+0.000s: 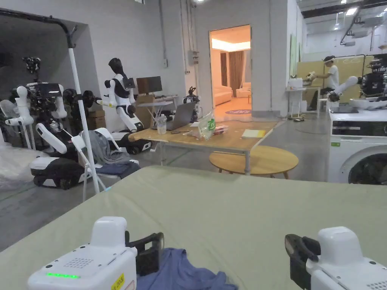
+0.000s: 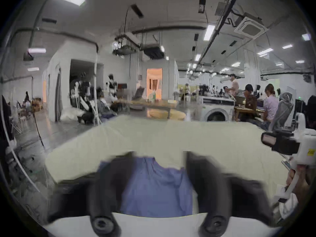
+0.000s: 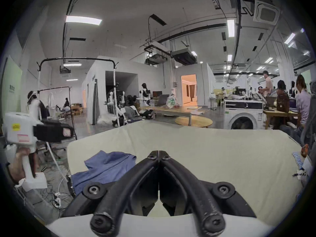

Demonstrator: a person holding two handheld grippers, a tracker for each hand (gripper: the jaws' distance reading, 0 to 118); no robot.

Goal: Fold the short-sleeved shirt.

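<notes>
Blue shirt [image 3: 106, 169] crumpled at near left edge of worktop [image 1: 226, 211]. Soft, light, limp; I'd take hem or shoulder seam. My left hand-held gripper [image 2: 159, 177] jaws apart over it; right hand-held gripper [image 3: 159, 152] jaws together, empty.

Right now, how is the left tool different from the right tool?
The left tool has its jaws spread wide apart, while the right tool has its jaws pressed together at the tips. The left tool sits over the crumpled blue shirt, with the cloth showing between its jaws; the right tool sits over bare green table cover, with the shirt off to its left. Both have black jaws on white bodies, and neither grips anything.
</notes>
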